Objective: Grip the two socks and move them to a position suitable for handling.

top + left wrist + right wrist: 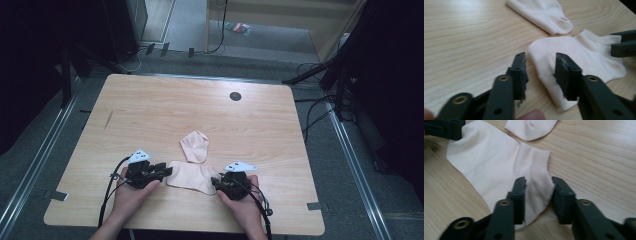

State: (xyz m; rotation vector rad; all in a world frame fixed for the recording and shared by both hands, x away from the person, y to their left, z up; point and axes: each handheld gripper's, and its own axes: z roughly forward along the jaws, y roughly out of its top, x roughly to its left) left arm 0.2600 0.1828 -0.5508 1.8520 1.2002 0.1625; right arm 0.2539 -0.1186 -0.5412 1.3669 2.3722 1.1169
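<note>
Two pale cream socks lie on the wooden table (pixel 150 105), a light board with fine straight grain and rounded corners. Both are soft knit cloth, flat and limp. The near sock (pixel 192 176) is spread lengthwise between the two hands; its rounded toe end points to the left gripper (pixel 167 171) and its ribbed cuff, a band of coarser knit, points to the right gripper (pixel 216 183). The far sock (pixel 195 146) lies just beyond the near sock, folded into a short rounded shape, its tip almost touching the near sock's upper edge. In the left gripper view the near sock (pixel 574 60) has its toe end lying between the two black jaws (pixel 541 72), which stand apart with a clear gap and no pad pressing the cloth; the far sock (pixel 544 15) lies past it. In the right gripper view the cuff of the near sock (pixel 499 165) sits between the jaws of the right gripper (pixel 539 192), which are likewise spread, one on each side of the ribbed band without pinching it. Each gripper is hard black plastic with brass-coloured bolts, and each has a pale three-cornered plate on top. One small dark round hole (pixel 235 96) sits in the table well beyond the far sock.
</note>
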